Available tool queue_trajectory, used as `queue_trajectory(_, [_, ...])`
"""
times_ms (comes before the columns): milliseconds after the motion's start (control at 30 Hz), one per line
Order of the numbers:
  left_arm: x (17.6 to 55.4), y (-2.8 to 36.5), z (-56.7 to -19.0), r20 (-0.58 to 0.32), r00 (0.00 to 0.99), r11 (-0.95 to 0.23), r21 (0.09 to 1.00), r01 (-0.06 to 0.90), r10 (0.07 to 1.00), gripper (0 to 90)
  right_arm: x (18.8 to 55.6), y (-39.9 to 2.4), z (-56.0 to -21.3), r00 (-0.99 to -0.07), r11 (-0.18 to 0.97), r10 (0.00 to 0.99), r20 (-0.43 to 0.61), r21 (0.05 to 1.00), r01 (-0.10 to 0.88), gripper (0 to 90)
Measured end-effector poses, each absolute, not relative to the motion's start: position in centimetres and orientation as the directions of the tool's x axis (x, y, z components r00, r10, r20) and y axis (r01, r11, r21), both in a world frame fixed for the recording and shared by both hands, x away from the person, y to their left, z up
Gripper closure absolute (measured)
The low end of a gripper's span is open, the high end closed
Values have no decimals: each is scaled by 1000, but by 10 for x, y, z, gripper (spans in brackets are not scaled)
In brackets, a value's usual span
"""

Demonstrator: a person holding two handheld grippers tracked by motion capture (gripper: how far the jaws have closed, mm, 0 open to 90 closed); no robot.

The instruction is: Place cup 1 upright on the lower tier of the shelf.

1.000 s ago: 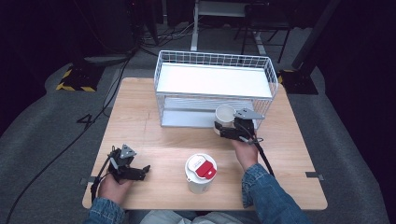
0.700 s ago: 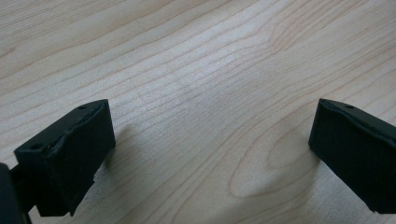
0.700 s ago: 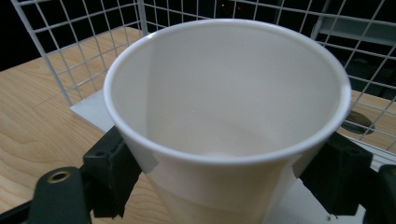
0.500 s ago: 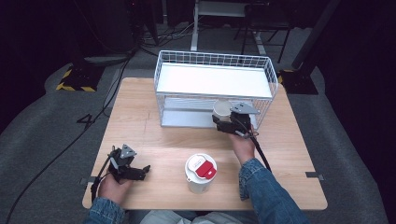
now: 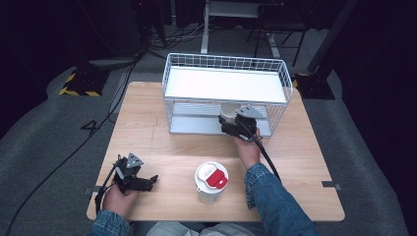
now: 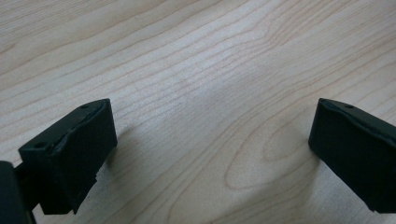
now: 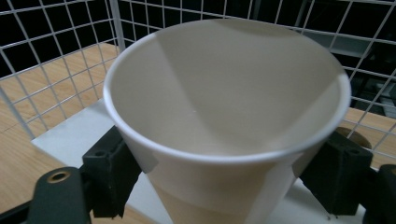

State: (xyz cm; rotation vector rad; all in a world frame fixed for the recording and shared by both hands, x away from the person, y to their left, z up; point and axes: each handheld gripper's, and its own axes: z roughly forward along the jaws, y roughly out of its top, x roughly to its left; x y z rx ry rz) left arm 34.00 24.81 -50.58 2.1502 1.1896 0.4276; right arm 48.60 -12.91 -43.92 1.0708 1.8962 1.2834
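Nearest to us, by the front left corner of the wooden table (image 5: 162,147), we see the left gripper (image 5: 153,180) lying low in the person's left hand (image 5: 117,199), its tips pointing toward the middle of the front edge; in the left gripper view its two black jaws stand wide apart over bare wood grain, with nothing between them. A little to the right, close to the front edge near its middle, stands a white cup with a white and red lid (image 5: 211,178), upright and apart from both grippers. Farther back, the person's right hand (image 5: 248,150), in a denim sleeve (image 5: 275,201), reaches toward the white wire rack (image 5: 226,63) that sits along the rear half of the table. There the right gripper (image 5: 227,124) is clamped on an open white paper cup (image 7: 224,107): in the right gripper view the pads (image 7: 109,163) press on either side of the cup's wall just below the rim, and the cup is held upright. We see the cup (image 5: 227,112) at the front opening of the rack's lower level, above the white lower shelf (image 7: 65,135), with wire mesh behind it and to its sides.
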Motion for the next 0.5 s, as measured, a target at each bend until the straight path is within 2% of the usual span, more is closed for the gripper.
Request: queue_trajectory(500, [335, 249, -506, -24, 540, -388, 668, 635, 841, 15, 502, -118, -458, -472, 206, 880, -52, 938, 279, 209])
